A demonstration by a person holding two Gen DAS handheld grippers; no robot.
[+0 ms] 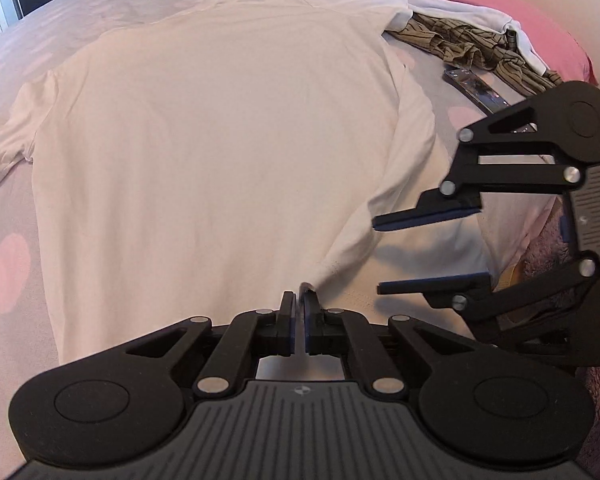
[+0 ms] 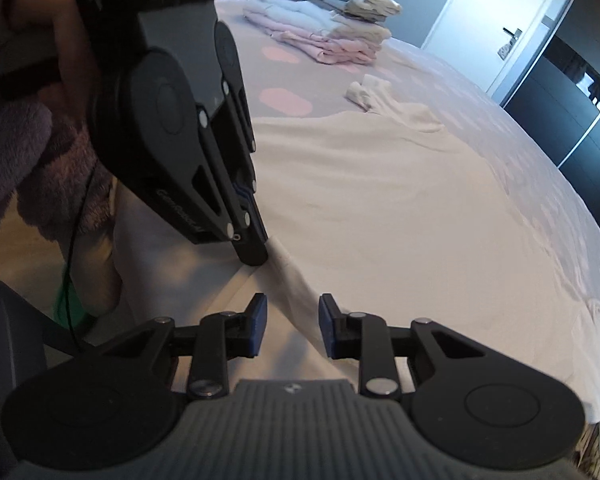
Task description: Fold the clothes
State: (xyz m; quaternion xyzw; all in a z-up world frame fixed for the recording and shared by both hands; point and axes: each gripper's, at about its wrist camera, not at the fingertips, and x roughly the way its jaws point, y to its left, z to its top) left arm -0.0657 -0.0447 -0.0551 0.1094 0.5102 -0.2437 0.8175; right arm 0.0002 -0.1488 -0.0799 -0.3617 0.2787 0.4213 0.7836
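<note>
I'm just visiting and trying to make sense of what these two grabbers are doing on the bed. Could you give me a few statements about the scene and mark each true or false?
1. The left gripper is shut on a pinch of the white T-shirt. True.
2. The right gripper is clamped tight on the shirt. False: its jaws stand apart, a ridge of the fabric running between them.
3. A pile of folded clothes lies further up the bed. True.
4. The T-shirt is already folded into a small square. False: it lies spread out flat, one sleeve out to the side.
5. A crumpled striped garment lies beside the shirt. True.
</note>
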